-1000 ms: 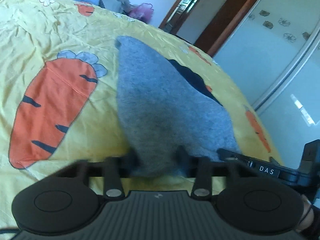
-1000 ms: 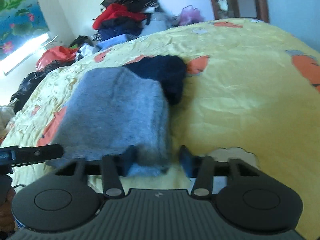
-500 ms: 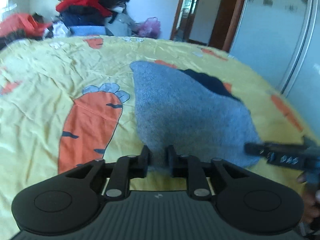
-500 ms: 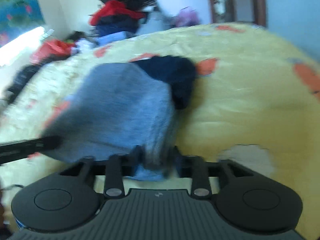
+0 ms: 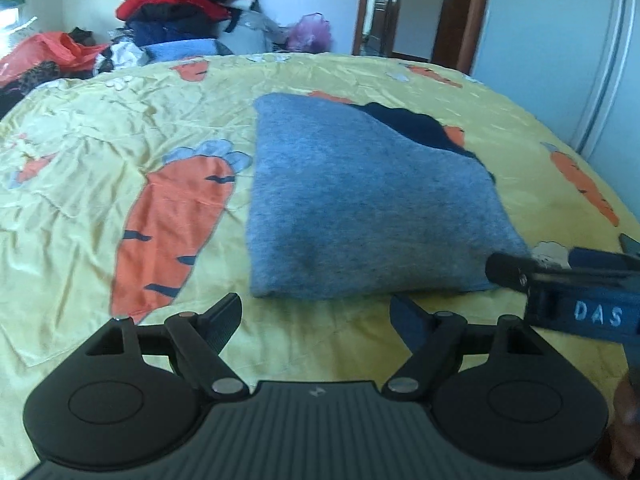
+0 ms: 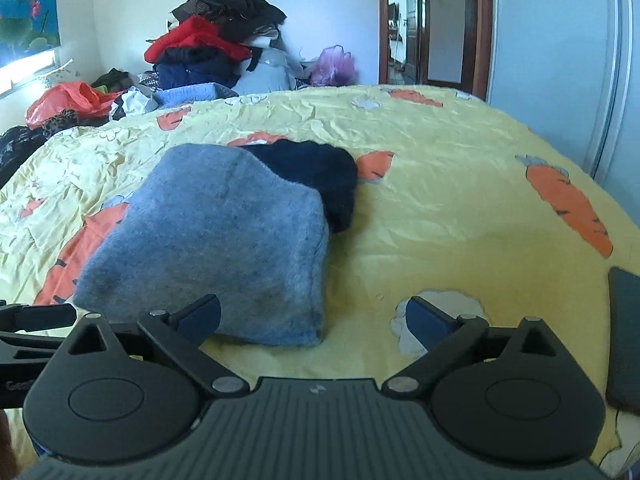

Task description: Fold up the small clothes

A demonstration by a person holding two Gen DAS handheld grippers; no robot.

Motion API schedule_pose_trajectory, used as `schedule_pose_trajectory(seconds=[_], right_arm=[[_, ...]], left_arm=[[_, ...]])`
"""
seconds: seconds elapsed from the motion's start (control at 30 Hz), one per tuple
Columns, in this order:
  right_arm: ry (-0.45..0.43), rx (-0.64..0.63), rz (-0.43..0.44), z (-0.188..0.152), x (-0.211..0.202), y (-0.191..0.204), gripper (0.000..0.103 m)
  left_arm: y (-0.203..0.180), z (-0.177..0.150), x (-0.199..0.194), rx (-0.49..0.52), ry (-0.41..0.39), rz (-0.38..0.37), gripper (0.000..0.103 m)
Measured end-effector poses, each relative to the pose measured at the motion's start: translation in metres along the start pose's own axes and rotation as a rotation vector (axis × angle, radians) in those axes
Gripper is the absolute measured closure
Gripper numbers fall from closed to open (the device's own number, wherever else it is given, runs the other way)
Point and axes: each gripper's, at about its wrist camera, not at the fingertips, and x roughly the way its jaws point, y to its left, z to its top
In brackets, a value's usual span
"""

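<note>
Your left tool (image 5: 316, 314) and right tool (image 6: 314, 316) both gape empty; one folded grey garment (image 5: 360, 208) lies just ahead on the bed (image 5: 80, 184), half-hiding one dark garment (image 6: 316, 172) beyond.

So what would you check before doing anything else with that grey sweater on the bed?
1. Left gripper let go: ok, jaws open, nothing between them.
2. Right gripper let go: ok, jaws open, clear of cloth.
3. Grey sweater lying folded and flat on the carrot bedsheet: ok.
4. Near folded edge even: ok.
5. Dark navy garment tucked in: not ok, it sticks out at the far right corner.
6. Layers underneath aligned: cannot tell, hidden.
</note>
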Motion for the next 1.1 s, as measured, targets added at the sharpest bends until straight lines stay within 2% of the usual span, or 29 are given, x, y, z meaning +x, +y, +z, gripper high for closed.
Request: schedule_pose_trajectory(seconds=[0.2, 0.47, 0.67, 0.87, 1.1], right_arm=[[0.009, -0.054, -0.012, -0.007, -0.007, 0.014, 0.002], [0.011, -0.073, -0.033, -0.012, -0.017, 0.022, 0.001], [0.07, -0.119, -0.098, -0.017, -0.014, 0.033, 0.001], [0.046, -0.086, -0.043, -0.023, -0.021, 0.029, 0.001], [0.043, -0.094, -0.048, -0.028, -0.022, 0.03, 0.001]], left_arm=[[0.003, -0.004, -0.004, -0.01, 0.011, 0.043, 0.019], [0.001, -0.011, -0.012, 0.016, 0.001, 0.17, 0.019], [0.01, -0.018, -0.014, -0.022, 0.03, 0.156, 0.019], [0.016, -0.025, -0.016, -0.035, 0.031, 0.18, 0.019], [0.015, -0.028, -0.016, -0.023, 0.04, 0.221, 0.019]])
